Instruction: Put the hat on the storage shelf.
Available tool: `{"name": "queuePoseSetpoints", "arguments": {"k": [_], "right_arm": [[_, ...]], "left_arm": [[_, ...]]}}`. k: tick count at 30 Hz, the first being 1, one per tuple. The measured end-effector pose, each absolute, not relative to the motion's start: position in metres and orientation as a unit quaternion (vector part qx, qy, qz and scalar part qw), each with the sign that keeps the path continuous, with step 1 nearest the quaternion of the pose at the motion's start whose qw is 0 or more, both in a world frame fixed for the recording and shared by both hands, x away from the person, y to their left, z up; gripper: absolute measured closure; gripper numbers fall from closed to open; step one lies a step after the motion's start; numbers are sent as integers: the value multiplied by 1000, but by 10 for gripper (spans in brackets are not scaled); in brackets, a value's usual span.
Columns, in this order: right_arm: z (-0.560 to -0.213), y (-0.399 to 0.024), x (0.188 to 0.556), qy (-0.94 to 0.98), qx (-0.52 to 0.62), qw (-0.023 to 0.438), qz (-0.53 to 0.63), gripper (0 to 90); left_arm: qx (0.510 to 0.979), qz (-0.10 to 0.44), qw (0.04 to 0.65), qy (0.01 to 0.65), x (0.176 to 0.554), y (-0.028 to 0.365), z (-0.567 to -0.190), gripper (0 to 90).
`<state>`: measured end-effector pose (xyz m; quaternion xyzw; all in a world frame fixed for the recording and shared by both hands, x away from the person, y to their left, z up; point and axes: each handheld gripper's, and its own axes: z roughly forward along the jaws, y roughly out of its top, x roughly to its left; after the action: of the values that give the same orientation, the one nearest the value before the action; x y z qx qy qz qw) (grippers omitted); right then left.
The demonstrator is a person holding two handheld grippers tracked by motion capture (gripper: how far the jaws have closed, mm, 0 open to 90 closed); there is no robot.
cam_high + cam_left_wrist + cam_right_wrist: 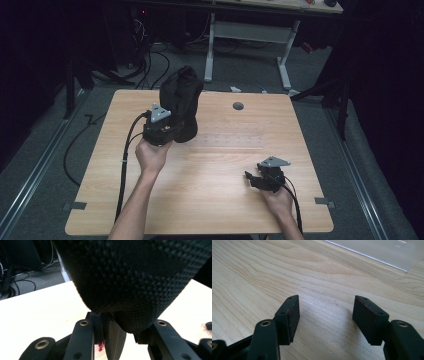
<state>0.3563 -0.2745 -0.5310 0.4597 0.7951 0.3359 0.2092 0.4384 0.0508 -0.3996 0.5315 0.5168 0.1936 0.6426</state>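
Note:
A bulky black mesh-fabric bag (181, 95) stands upright at the back left of the wooden table (225, 200). My left gripper (167, 132) is at its base, gripping the lower part of the bag. In the left gripper view the dark fabric (125, 277) bulges over the jaws and a fold of it is pinched at my left gripper (118, 338). My right gripper (251, 178) rests low over the front right of the table. Its jaws stand apart with bare wood between them, as the right gripper view (327, 315) shows.
A clear plastic sheet (230, 140) lies flat on the table's middle, its edge (387, 255) ahead of the right gripper. A round cable hole (238, 106) sits near the far edge. Behind the table stand a white-legged desk (250, 30) and floor cables (150, 60).

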Motion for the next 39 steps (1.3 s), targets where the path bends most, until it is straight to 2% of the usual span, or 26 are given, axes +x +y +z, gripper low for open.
{"name": "queuePoseSetpoints", "arguments": {"k": [20,32,39], "right_arm": [[-531,-275,357,795,459,210,337,388],[-531,-275,357,795,458,210,337,387],[-531,-275,357,795,459,210,337,388]], "left_arm": [[523,194,644,524,442,41,-428,671],[525,182,645,525,441,42,-430,626],[523,170,648,527,440,41,-428,453]]}}
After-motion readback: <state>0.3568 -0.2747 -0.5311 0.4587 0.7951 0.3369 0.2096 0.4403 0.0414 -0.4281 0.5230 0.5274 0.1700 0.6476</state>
